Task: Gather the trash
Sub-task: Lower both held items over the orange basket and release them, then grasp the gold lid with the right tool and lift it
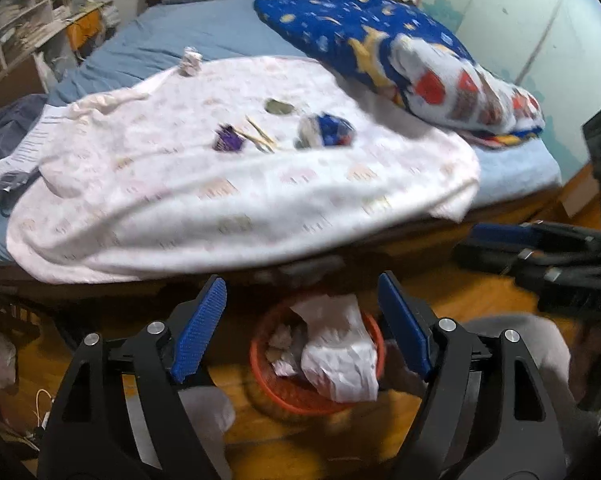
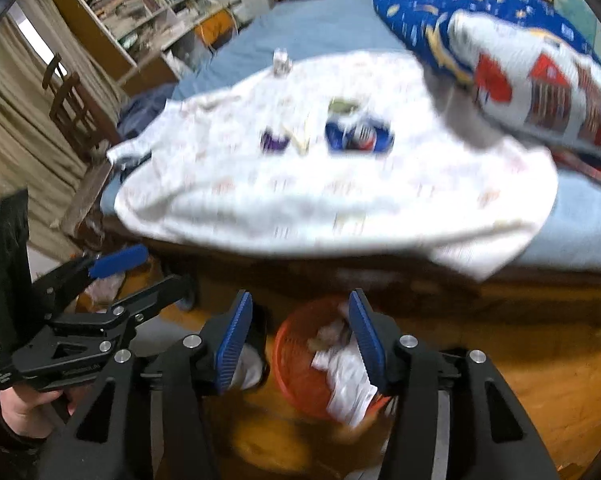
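1. My left claw (image 1: 302,320) points steeply down over the orange basket (image 1: 260,360) on the wooden floor (image 1: 480,304). Jaws released and wide, nothing between the blue pads; the basket sits in the gap below them.
2. My right claw (image 2: 300,340) hangs over the same basket (image 2: 288,360), jaws apart, nothing pinched. Its right pad overlaps the basket's far rim in view; whether it touches I cannot tell.
3. The basket holds crumpled white paper (image 1: 340,360), heaped above the rim on one side.
4. The bed edge (image 1: 500,216) runs just beyond the basket; a white blanket (image 1: 260,200) droops over that edge, close above the basket's far side.
5. Trash not yet collected lies on the blanket, well back from the edge: a purple wrapper (image 1: 229,139), thin sticks (image 1: 260,134), a blue-and-white wrapper (image 1: 327,130), a greenish scrap (image 1: 278,107), and a small white wad (image 1: 190,61) at the blanket's far border.
6. A blue patterned quilt (image 1: 360,28) fills the bed's right side.
7. Open floor lies right of the basket in the right wrist view. My left hand (image 2: 24,408) and its claw crowd the left side there.
8. Both views are motion-blurred.
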